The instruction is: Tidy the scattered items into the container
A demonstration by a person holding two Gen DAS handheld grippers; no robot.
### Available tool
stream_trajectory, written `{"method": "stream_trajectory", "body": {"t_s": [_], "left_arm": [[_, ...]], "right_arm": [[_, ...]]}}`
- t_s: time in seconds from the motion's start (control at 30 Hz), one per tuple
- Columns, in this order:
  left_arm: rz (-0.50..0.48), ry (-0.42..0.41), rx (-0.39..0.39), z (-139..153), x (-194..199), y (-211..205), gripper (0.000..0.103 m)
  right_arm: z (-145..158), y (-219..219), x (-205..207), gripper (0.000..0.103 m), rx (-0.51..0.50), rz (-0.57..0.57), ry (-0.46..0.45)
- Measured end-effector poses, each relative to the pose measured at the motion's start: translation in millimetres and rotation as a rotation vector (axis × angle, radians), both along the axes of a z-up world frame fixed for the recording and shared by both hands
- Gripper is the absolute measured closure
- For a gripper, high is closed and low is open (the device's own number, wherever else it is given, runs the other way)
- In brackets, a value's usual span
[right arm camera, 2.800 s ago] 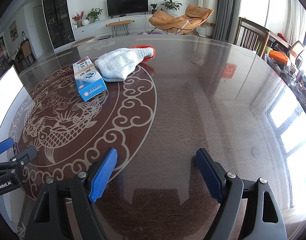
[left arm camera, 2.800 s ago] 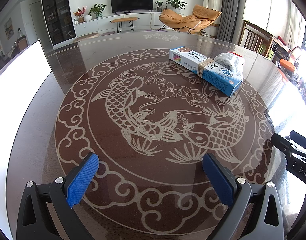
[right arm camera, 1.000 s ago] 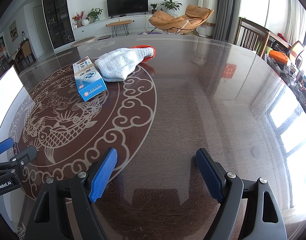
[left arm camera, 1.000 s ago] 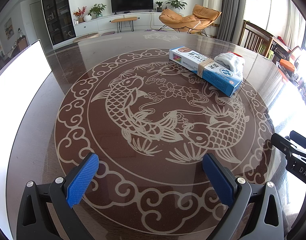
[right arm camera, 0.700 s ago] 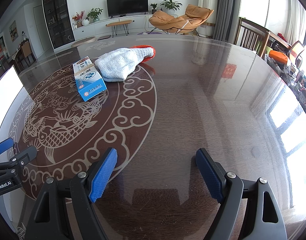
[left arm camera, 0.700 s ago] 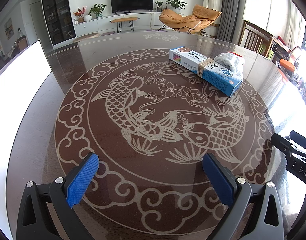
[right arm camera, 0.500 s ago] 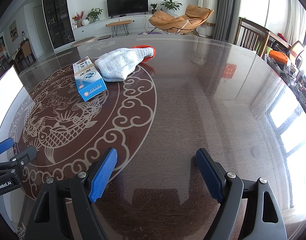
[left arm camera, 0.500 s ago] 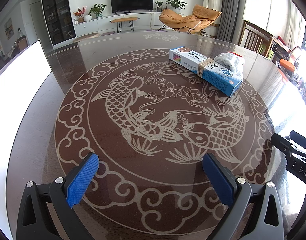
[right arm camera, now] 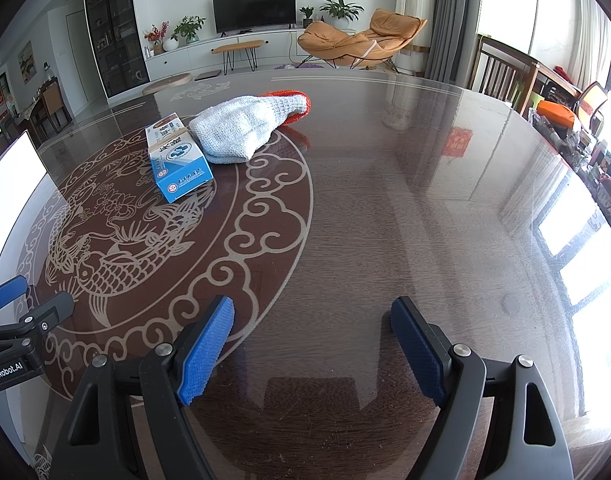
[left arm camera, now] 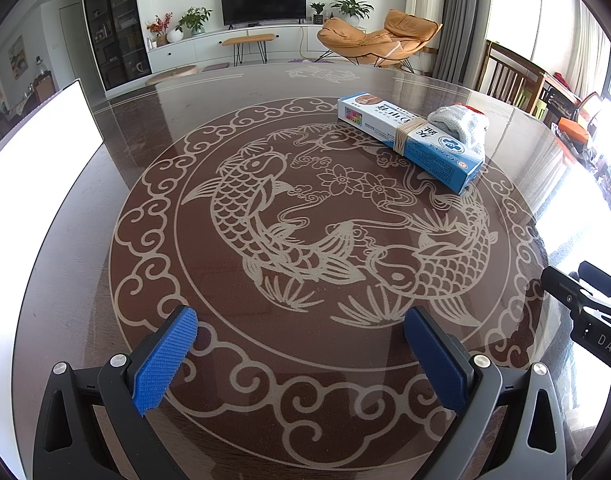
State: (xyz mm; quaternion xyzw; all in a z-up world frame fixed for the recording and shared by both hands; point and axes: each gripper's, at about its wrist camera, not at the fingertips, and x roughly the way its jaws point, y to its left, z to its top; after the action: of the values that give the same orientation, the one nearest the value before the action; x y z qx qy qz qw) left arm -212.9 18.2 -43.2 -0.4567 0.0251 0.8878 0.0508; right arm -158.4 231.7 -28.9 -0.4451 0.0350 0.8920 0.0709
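On the far right part of the round table (left arm camera: 85,240), in the left wrist view, lies a long blue and white box (left arm camera: 409,136), flat on the glass, with a band of string around its middle. Just behind its right end is a pale knitted glove (left arm camera: 459,124), touching the box or nearly so. The left gripper (left arm camera: 301,354) hangs low over the near edge of the fish pattern, its blue pads wide apart and holding nothing, well apart from both items. At the left edge stands a big white thing (left arm camera: 33,152), too overexposed to tell what it is; I judge it may be the container. The box looks light and stiff, probably cardboard. I think it is best taken across its narrow width, near the string, where the smooth sides slip less.

In the right wrist view, the box (right arm camera: 179,158) shows its short end toward the camera, and the glove (right arm camera: 241,132) lies against its right side, with an orange cuff pointing away. The right gripper (right arm camera: 311,346) is also spread wide and empty, above the bare dark glass. The glove seems soft and limp; it will sag, so a pinch in the thick middle is safer than at the edge. Nothing stands between the grippers and the items. Only the tip of the left gripper (right arm camera: 9,308) shows at the lower left, well apart from the items.
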Motion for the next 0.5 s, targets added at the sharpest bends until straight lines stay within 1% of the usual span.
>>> {"method": "stream_trajectory", "body": {"t_s": [0.5], "left_arm": [[0.0, 0.0, 0.0, 0.0, 0.0, 0.0, 0.0]], "right_arm": [[-0.4, -0.2, -1.2, 0.021, 0.0, 0.0, 0.0]]}}
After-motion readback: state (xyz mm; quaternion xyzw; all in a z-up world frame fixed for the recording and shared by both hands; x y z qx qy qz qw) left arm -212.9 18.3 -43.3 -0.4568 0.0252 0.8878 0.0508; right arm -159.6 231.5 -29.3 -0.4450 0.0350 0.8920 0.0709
